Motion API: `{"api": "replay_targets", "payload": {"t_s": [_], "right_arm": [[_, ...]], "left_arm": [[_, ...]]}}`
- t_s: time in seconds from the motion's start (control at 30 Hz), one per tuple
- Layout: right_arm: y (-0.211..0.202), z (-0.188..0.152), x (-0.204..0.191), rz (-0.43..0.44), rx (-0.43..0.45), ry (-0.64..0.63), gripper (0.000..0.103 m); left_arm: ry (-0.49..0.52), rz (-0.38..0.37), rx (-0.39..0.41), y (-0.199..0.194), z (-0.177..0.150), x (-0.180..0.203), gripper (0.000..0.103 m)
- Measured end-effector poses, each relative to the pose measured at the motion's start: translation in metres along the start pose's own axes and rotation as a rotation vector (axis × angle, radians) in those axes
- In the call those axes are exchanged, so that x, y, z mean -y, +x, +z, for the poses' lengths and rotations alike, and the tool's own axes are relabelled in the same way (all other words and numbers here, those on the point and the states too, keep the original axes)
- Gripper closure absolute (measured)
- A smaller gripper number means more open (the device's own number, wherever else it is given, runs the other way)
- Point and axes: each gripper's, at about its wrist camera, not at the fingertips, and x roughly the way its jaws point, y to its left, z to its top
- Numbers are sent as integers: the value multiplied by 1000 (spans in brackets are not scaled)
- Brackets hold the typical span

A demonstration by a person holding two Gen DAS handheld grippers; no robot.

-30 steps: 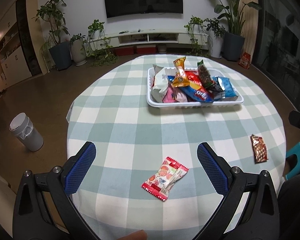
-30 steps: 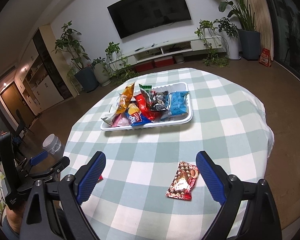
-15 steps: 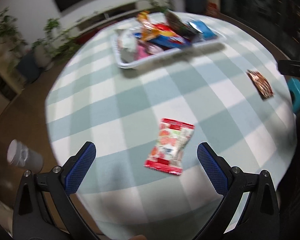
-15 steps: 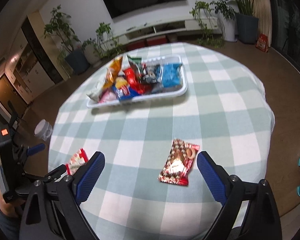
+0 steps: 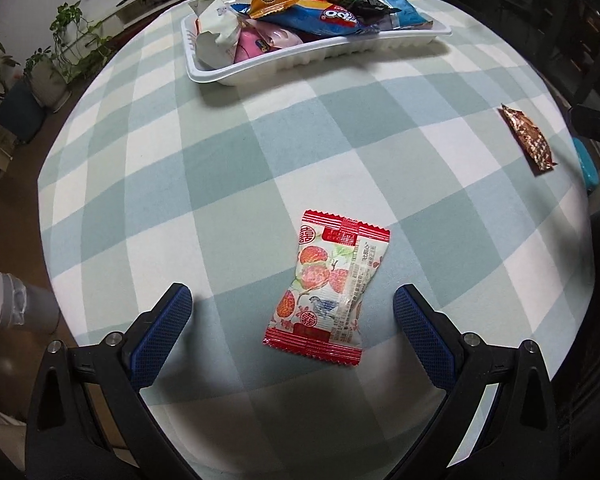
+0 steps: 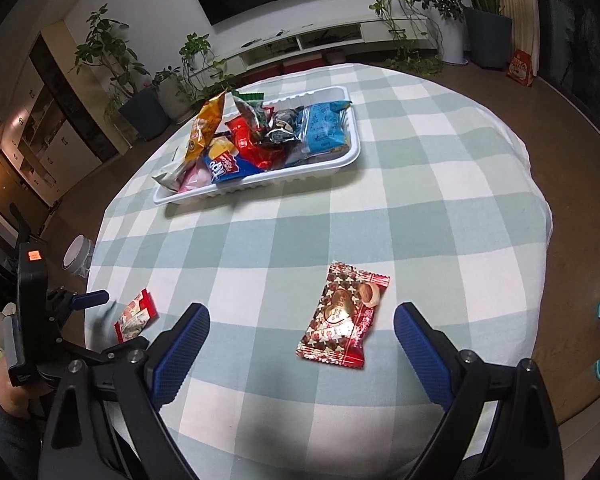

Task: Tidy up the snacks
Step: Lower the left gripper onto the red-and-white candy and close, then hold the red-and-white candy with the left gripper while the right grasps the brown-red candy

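Nearest in the left wrist view, the left gripper stands with its blue ribbed pads wide apart, straddling a flat, crinkly red-and-white plastic snack packet printed with fruit; the packet lies on the soft green-and-white checked tablecloth, touching neither pad. In the right wrist view the right gripper is likewise spread wide around a glossy red-and-brown foil chocolate packet with a heart, also untouched. Judging by this, both tools are at the approach stage of picking up the last two loose snacks. The next move calls for lowering until the pads flank each thin packet, then closing gently, since slick film may slide or buckle. Farther across the round table sits the white ribbed plastic tray, heaped with assorted shiny wrappers, the likely destination.
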Motion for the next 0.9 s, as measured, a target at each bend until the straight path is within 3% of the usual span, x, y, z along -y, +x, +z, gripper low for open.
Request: {"api": "replay_targets", "payload": {"t_s": [0.17, 0.4, 0.53, 0.9], "right_arm": [[2, 0, 4, -11, -8, 9, 7], [4, 0, 5, -27, -24, 6, 7], [1, 1, 7, -41, -19, 10, 7], [-7, 7, 21, -75, -1, 35, 8]], "left_arm": [[-6, -89, -2, 0, 2, 0, 30], [-12, -104, -9, -4, 2, 4, 41], [-22, -99, -5, -8, 2, 4, 71], [-66, -100, 34, -15, -3, 2, 75]]}}
